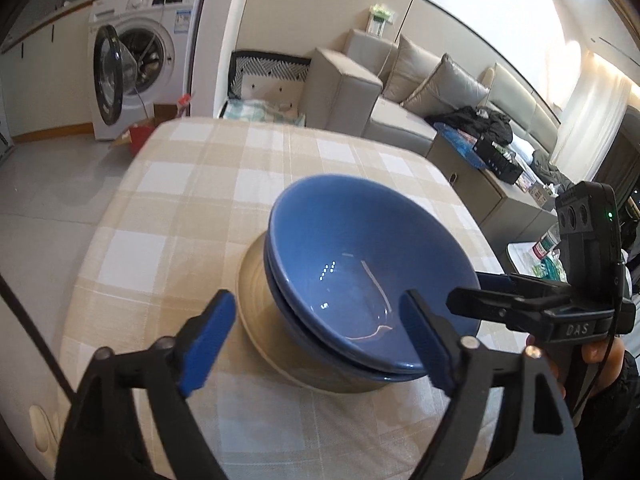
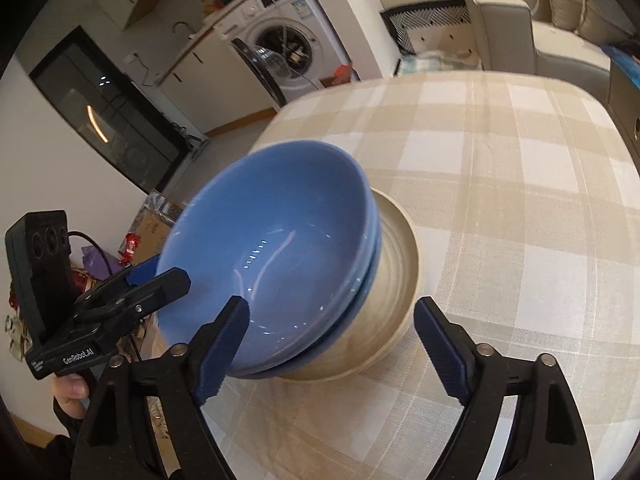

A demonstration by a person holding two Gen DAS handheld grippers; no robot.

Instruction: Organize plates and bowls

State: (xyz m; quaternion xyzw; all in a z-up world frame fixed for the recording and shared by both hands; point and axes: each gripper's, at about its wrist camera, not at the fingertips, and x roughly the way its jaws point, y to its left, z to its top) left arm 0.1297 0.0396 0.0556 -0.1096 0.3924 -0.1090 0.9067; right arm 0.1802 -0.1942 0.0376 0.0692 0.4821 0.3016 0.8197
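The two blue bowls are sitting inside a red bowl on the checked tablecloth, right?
Not quite. The two blue bowls sit inside a beige bowl, not a red one. The right wrist view shows its pale side clearly. They do sit on the checked tablecloth.

A lived-in home, open-plan, with dining, lounge and laundry corners in one room. Near: a table under a beige-and-white checked tablecloth (image 1: 192,184) carrying stacked household bowls (image 1: 360,264). Far left: a white front-loading washing machine (image 1: 148,48), its round door (image 1: 107,74) swung open, built in under a counter (image 1: 60,10) fitted with a tap. Far right: a grey sectional sofa (image 1: 384,92) with cushions (image 1: 444,80), dark clothing (image 1: 476,122) dropped on its seat, and sheer curtains (image 1: 592,116) at a bright window. The right wrist view adds a dark glass-fronted cabinet (image 2: 108,120) against the left wall and cardboard boxes (image 2: 160,220) on the tiled floor (image 1: 56,176).
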